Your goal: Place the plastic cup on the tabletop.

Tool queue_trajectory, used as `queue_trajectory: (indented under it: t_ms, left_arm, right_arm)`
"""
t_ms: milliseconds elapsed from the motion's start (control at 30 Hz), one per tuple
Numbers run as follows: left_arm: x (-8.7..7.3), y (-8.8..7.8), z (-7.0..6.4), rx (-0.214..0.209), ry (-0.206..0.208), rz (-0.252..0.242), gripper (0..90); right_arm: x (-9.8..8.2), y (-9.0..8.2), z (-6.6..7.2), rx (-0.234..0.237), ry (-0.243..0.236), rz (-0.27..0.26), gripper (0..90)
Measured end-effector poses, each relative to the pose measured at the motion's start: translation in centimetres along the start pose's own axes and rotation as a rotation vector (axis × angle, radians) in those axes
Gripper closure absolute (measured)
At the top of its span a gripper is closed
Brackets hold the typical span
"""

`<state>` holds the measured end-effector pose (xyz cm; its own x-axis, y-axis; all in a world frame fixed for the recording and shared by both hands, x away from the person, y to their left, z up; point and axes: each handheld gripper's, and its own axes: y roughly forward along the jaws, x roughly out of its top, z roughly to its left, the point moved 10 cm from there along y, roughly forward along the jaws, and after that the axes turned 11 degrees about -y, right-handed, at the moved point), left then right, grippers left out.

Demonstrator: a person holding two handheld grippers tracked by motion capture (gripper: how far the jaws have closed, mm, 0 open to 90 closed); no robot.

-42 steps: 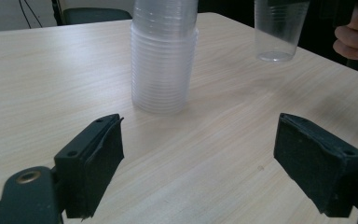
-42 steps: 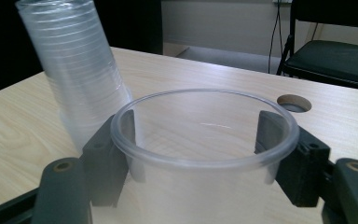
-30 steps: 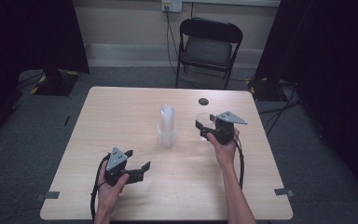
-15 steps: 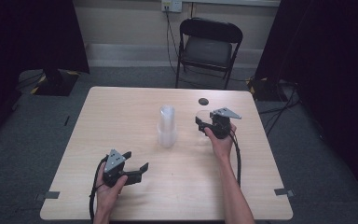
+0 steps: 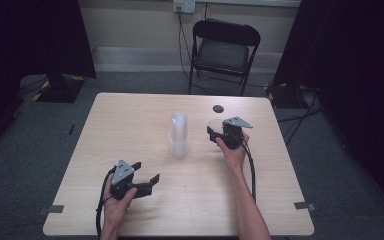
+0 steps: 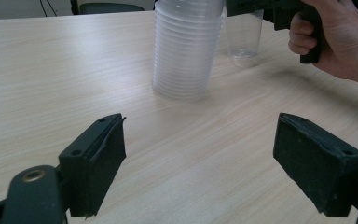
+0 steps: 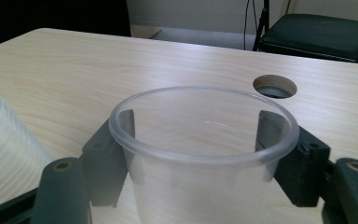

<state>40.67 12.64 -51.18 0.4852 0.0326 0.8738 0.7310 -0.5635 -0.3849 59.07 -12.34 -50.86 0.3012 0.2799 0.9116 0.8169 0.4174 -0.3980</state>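
Right hand-held gripper [image 7: 200,154] closed on empty clear plastic cup [image 7: 204,154]; left hand-held gripper [image 6: 214,158] wide open facing stack of cups [image 6: 186,46], near counter [image 5: 130,130] centre.

The left gripper [image 5: 147,178] is held low by the left hand [image 5: 116,199], its jaws spread wide with nothing between them. The right gripper [image 5: 211,131] is held forward on an outstretched forearm, its jaws having just been closing against a clear cup [image 7: 200,154].
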Motion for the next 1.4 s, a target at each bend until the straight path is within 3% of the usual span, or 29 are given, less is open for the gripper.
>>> queue_trajectory:
  t_ms: [133, 333, 633, 867, 1200, 1400]
  left_arm:
    - [0.0, 0.0, 0.0, -0.01, -0.013, -0.004, 16.6]
    - [-0.1, 0.4, -0.6, -0.018, -0.005, 0.009, 16.7]
    - [0.1, 0.2, -0.8, -0.035, -0.021, -0.006, 16.8]
    - [0.0, 0.2, -0.5, -0.022, -0.016, 0.001, 16.8]
    - [-0.1, -0.1, -0.3, -0.02, -0.017, 0.001, 16.8]
    - [0.0, -0.1, -0.4, -0.023, -0.011, 0.002, 16.7]
  right_arm:
    - [-0.2, -0.4, 0.3, -0.009, -0.031, 0.002, 28.4]
    - [-0.8, -1.2, 0.5, 0.007, -0.023, 0.002, 28.5]
    - [-1.7, -1.6, 0.9, 0.022, -0.039, 0.06, 28.7]
    - [-2.8, -1.2, 1.4, 0.07, -0.015, 0.11, 23.1]
    - [-3.0, -1.5, 1.7, 0.076, 0.023, 0.111, 13.4]
    - [-3.3, -1.8, 1.9, 0.081, 0.034, 0.114, 13.3]
